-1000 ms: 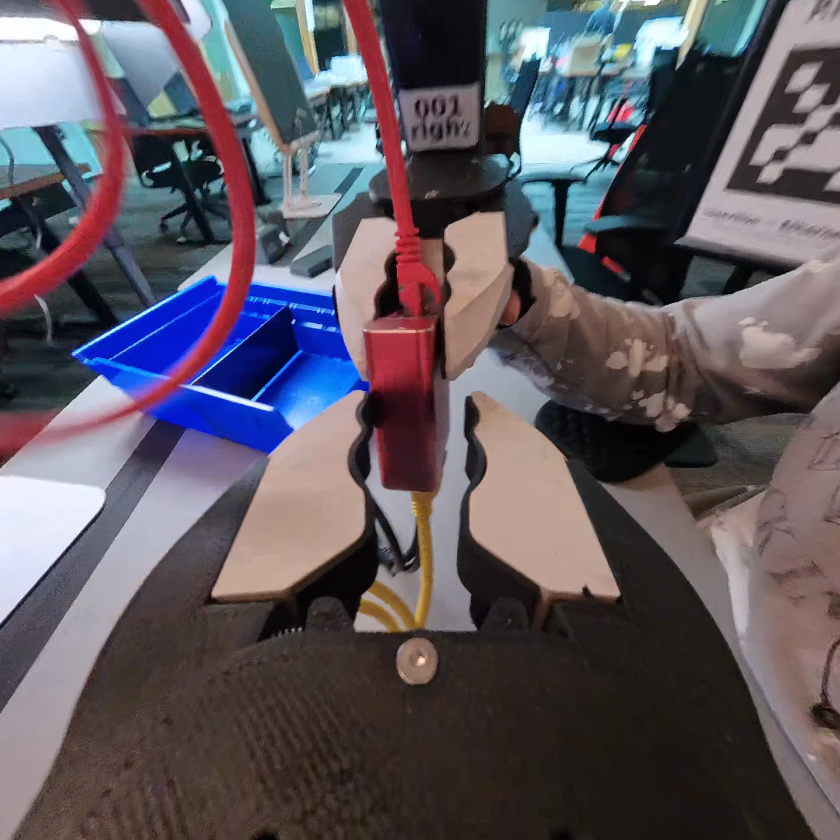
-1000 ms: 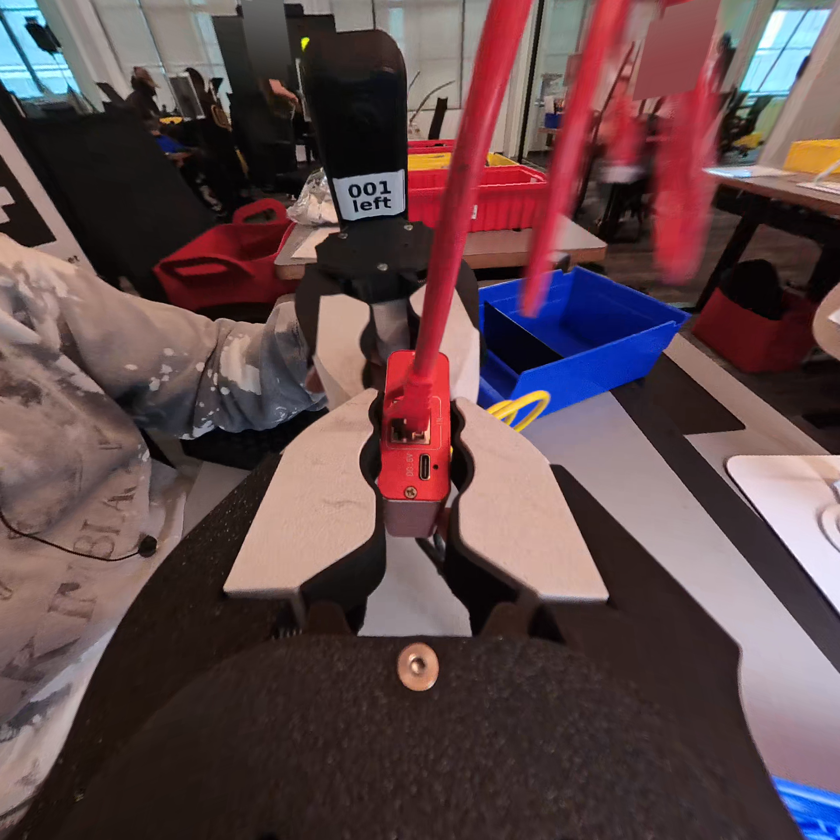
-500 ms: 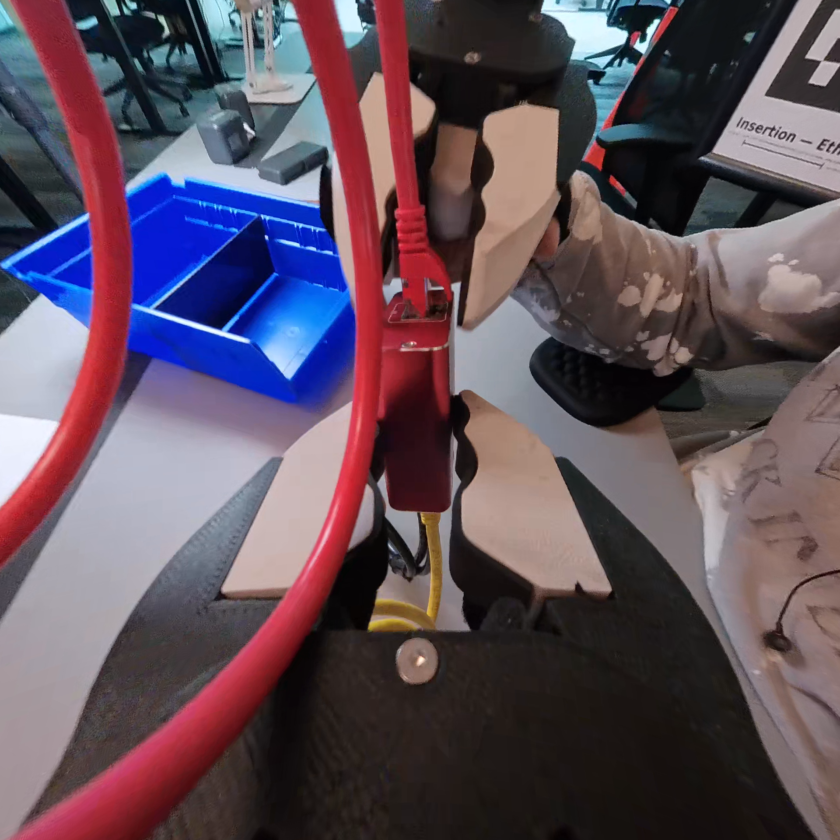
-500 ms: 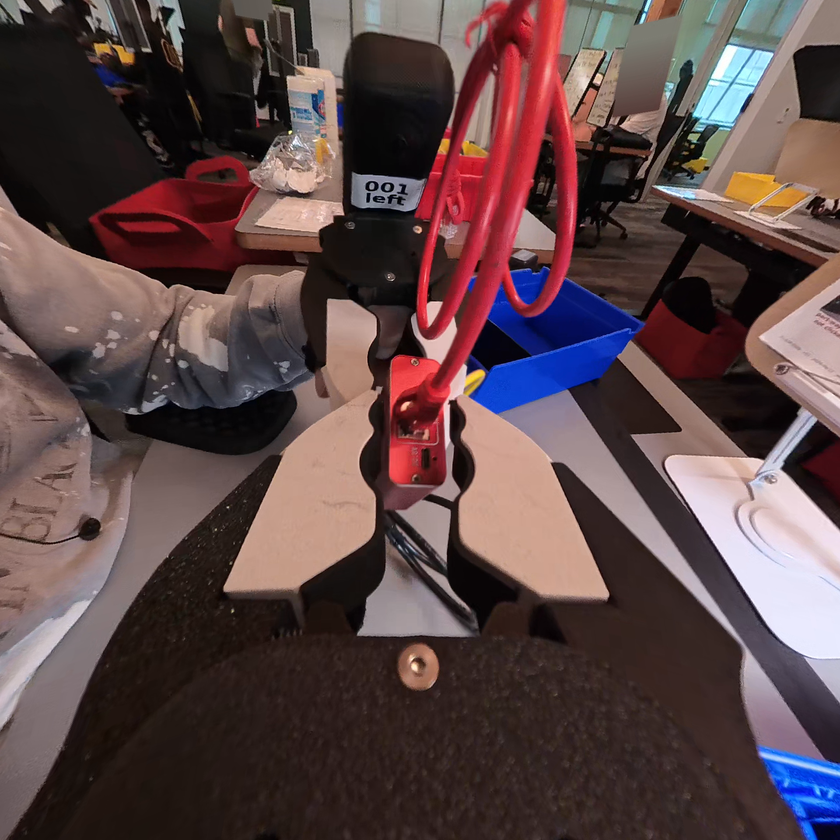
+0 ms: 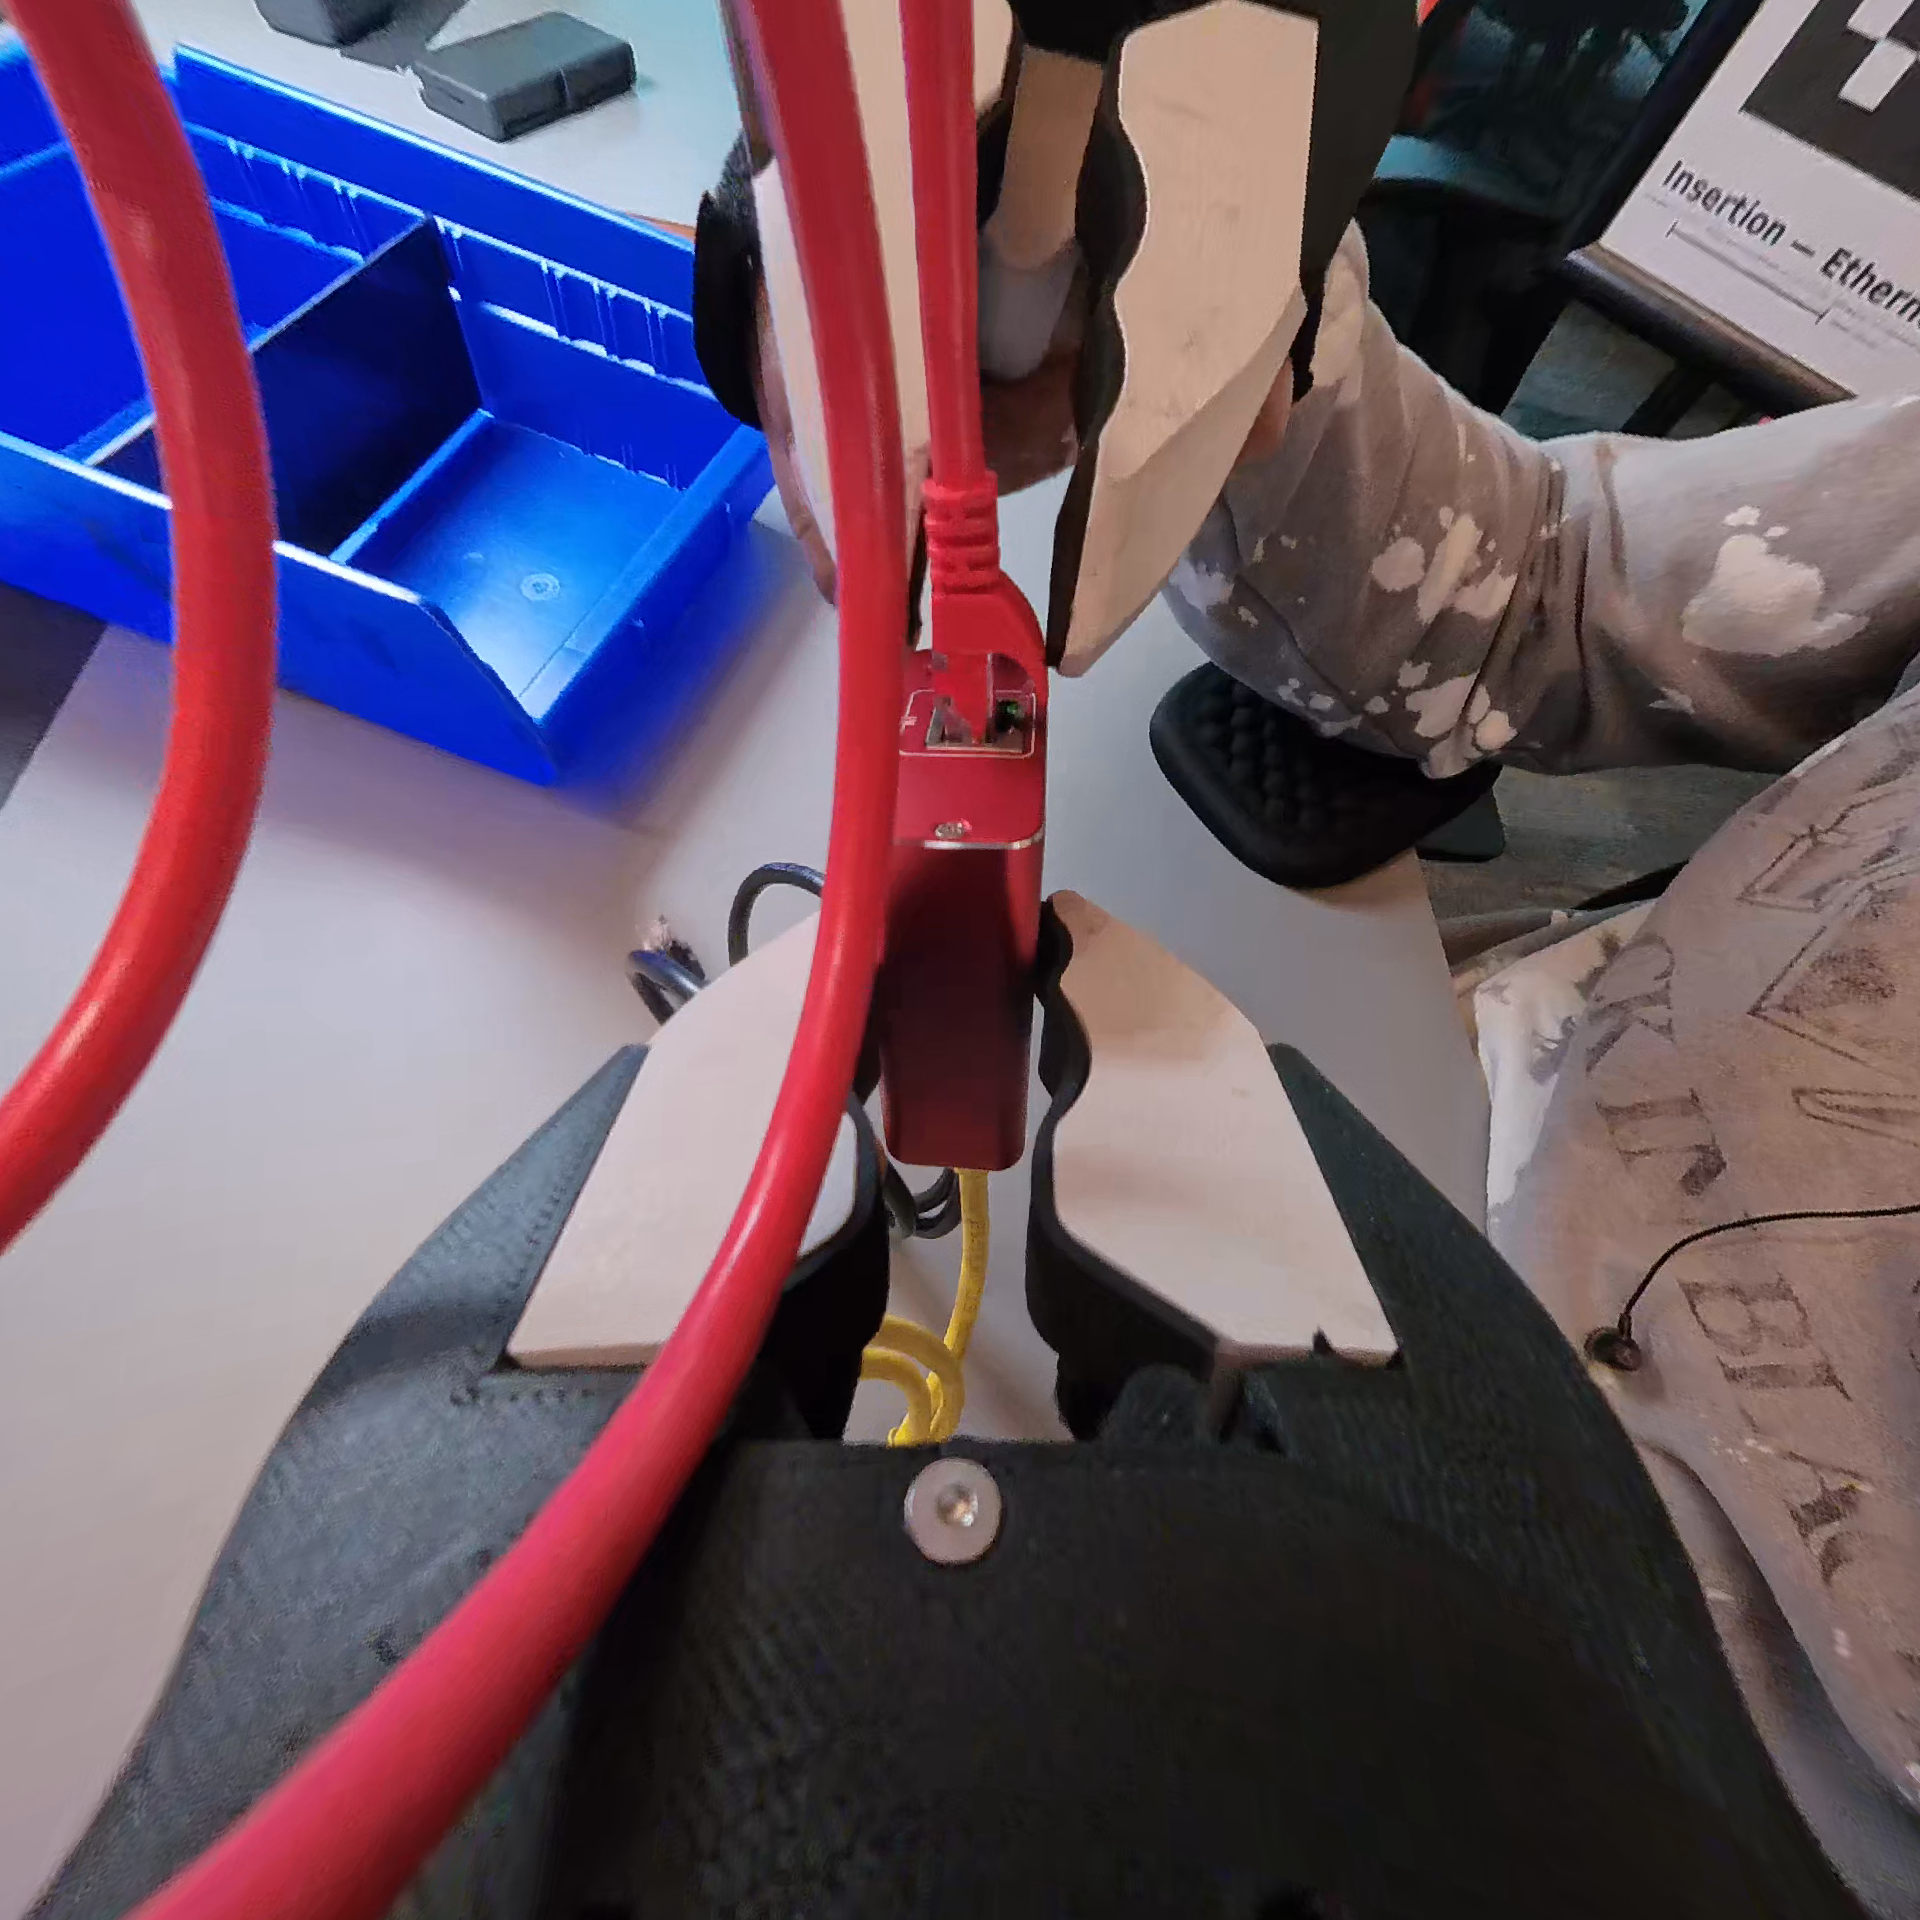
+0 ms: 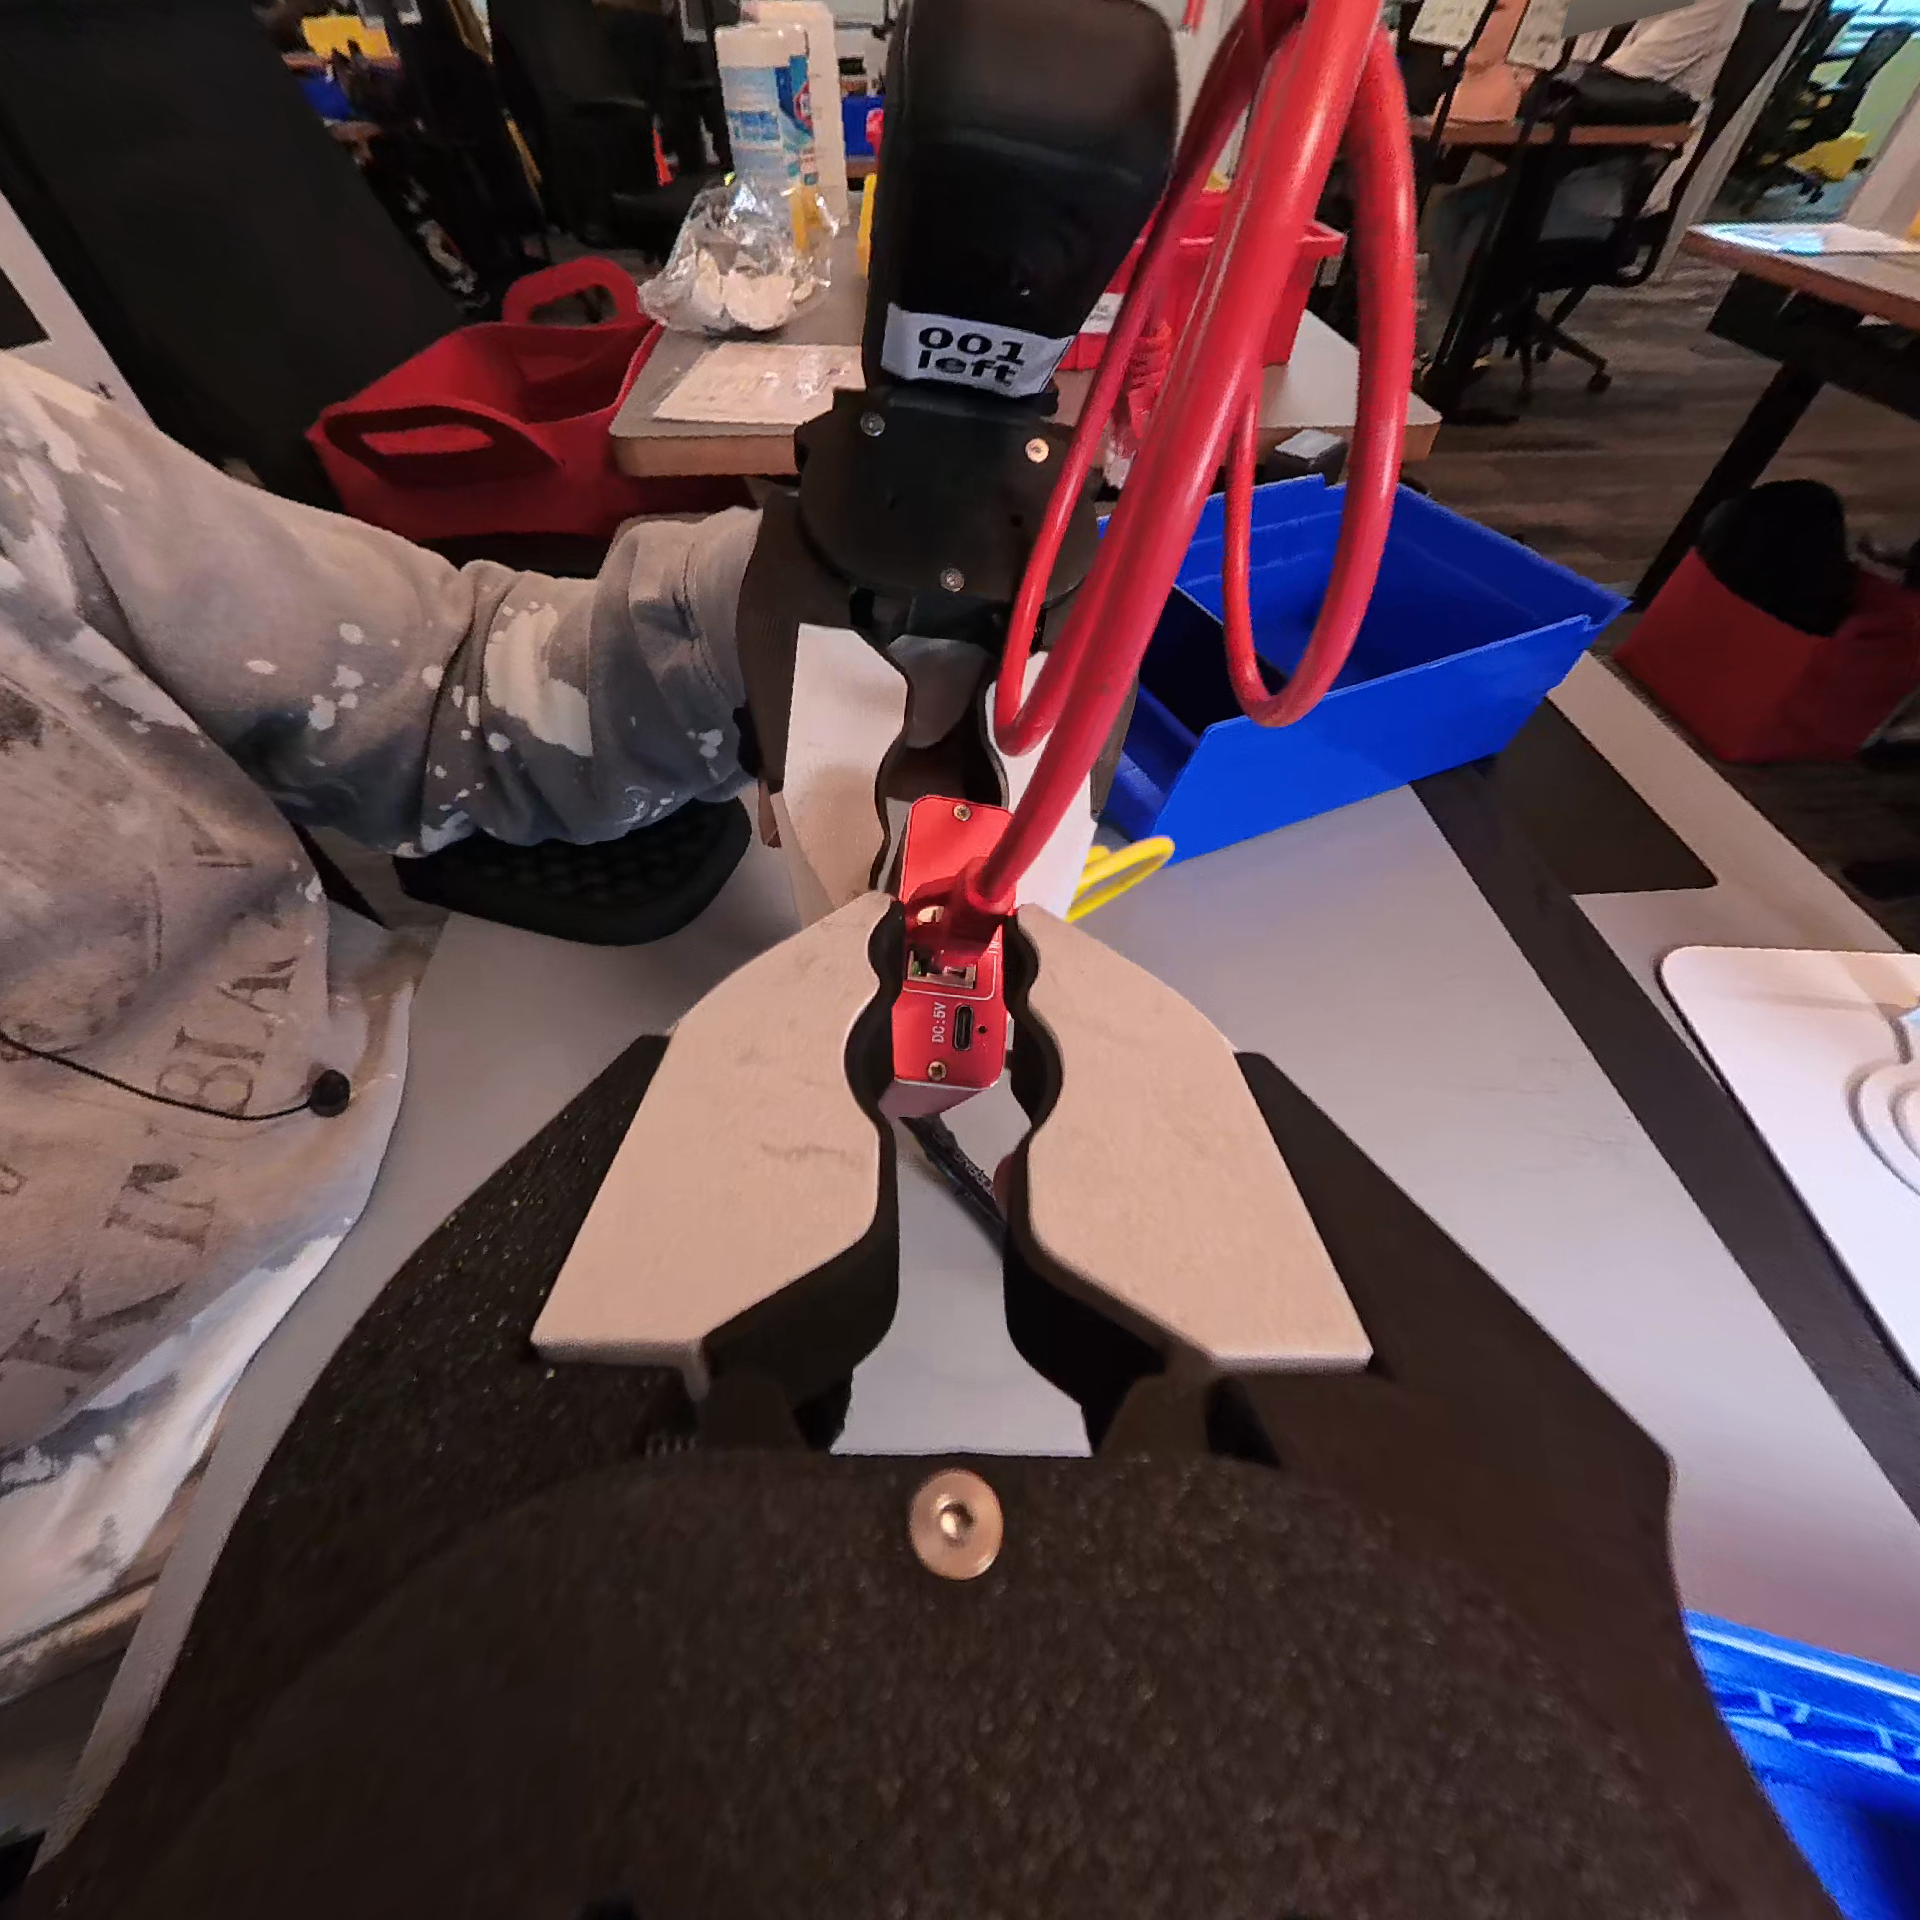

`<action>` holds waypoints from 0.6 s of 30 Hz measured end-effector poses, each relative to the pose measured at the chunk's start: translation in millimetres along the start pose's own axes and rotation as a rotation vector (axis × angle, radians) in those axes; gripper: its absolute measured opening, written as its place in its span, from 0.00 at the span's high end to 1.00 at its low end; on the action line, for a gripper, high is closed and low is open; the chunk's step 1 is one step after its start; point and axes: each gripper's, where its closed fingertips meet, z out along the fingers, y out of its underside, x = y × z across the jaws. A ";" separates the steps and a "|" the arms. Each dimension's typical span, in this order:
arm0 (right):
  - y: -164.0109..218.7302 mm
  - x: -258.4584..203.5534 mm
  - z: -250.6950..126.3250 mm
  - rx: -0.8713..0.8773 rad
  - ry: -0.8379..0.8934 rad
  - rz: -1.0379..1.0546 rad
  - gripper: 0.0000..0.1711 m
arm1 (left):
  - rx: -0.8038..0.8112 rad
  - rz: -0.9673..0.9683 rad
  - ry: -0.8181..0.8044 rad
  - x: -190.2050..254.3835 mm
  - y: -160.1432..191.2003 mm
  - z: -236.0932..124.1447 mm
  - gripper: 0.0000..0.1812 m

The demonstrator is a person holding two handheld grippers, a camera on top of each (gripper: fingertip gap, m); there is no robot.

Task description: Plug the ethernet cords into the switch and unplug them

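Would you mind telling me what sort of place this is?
Probably an open-plan lab or workshop office: rows of desks with office chairs, a blue parts bin on the table, and a fiducial-marker board.

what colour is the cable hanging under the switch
Yellow. The yellow cable hangs below the red switch, best seen in the left wrist view.

Even, bright indoor light falls on the grey table (image 5: 312,1091); shadows are soft. Wide-angle bending warps the edges. The near red cord (image 5: 810,935) loop is blurred.
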 end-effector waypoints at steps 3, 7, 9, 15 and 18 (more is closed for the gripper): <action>8.0 -4.1 4.0 -0.041 -0.025 -0.014 0.89 | -0.016 0.002 0.003 2.2 1.3 0.3 0.85; 0.3 -3.6 10.1 -0.003 0.002 -0.070 0.90 | -0.020 -0.007 0.008 1.9 2.1 -4.9 0.85; -1.6 -3.8 12.7 0.009 0.005 -0.073 0.89 | -0.029 0.002 -0.002 1.8 2.7 -8.4 0.85; 1.2 -4.6 14.8 0.013 -0.020 -0.036 0.89 | -0.068 0.013 -0.013 0.7 8.9 -7.9 0.85; 1.2 -7.0 15.0 0.025 -0.049 -0.021 0.90 | -0.081 0.022 -0.020 1.8 9.8 -8.4 0.85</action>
